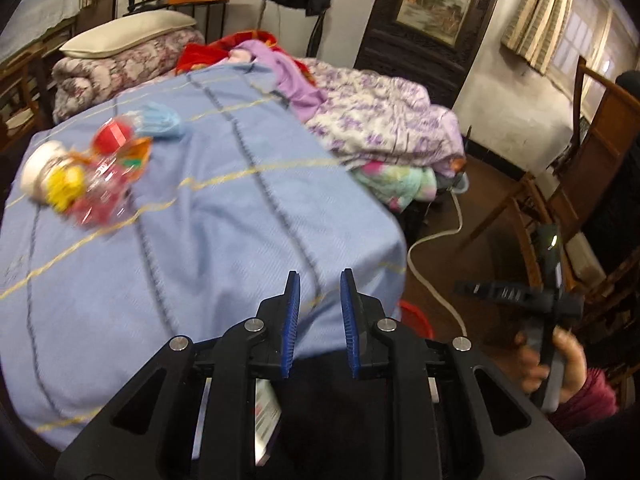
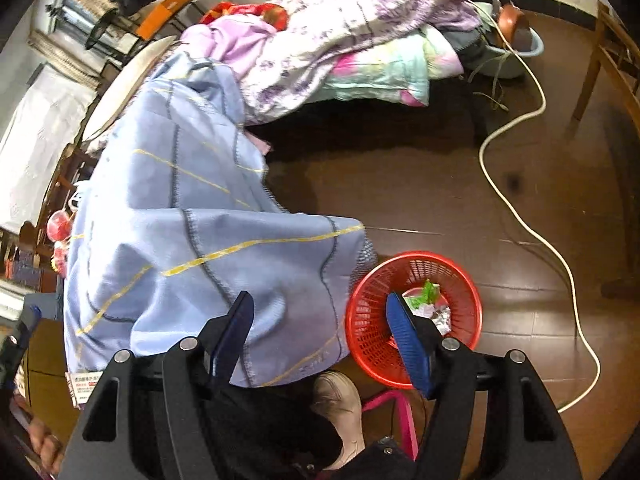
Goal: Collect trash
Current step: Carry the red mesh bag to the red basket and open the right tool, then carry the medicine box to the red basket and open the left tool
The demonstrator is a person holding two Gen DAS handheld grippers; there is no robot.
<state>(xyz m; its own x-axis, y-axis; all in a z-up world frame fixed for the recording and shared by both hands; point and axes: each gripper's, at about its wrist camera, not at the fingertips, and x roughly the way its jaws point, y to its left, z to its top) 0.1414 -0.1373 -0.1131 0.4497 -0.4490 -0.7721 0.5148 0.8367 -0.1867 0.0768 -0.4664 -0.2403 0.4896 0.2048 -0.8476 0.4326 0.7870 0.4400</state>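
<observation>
A heap of trash [image 1: 86, 168] lies on the blue bedsheet [image 1: 224, 208] at the far left: clear plastic wrappers, a red piece, a yellow piece, a white cup and a blue glove [image 1: 160, 120]. My left gripper [image 1: 320, 276] is open and empty, over the bed's near edge, far from the heap. My right gripper [image 2: 320, 298] is open and empty, just above the red mesh basket [image 2: 372, 320] on the floor beside the bed. The basket holds crumpled trash [image 2: 428, 302] with a green piece. The basket's rim [image 1: 416, 316] also shows in the left wrist view.
Folded quilts [image 1: 380, 128] and a pillow [image 1: 128, 36] are piled at the bed's far side. A white cable [image 2: 532, 216] runs across the dark wood floor. Wooden chairs [image 1: 592, 168] stand at the right. My shoe [image 2: 340, 404] is beside the basket.
</observation>
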